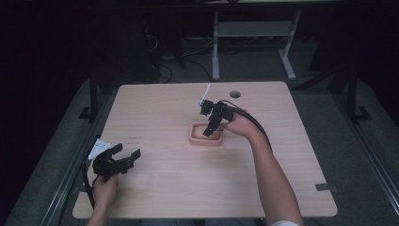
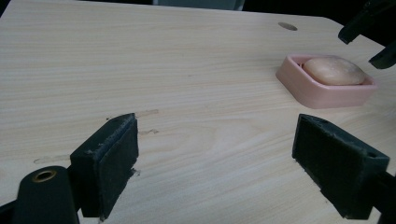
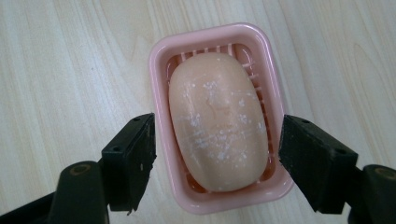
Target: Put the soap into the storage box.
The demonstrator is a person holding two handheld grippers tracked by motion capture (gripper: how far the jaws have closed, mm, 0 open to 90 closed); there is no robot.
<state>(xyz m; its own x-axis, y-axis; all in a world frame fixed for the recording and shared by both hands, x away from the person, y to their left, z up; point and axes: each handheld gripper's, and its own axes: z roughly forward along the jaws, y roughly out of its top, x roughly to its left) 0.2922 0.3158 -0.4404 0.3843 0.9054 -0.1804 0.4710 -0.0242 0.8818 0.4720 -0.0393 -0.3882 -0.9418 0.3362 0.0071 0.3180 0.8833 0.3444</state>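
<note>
Right gripper (image 3: 217, 163) fingers spread wide, straddling pink soap dish (image 3: 161, 60) across soap bar's (image 3: 217, 121) long axis; left gripper (image 1: 123, 157) released, well apart from dish.

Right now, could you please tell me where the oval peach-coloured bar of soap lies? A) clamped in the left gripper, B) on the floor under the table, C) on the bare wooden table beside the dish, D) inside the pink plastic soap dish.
D: the oval peach-coloured bar of soap lies inside the pink plastic soap dish, with the open right gripper straddling the dish from above.
</note>
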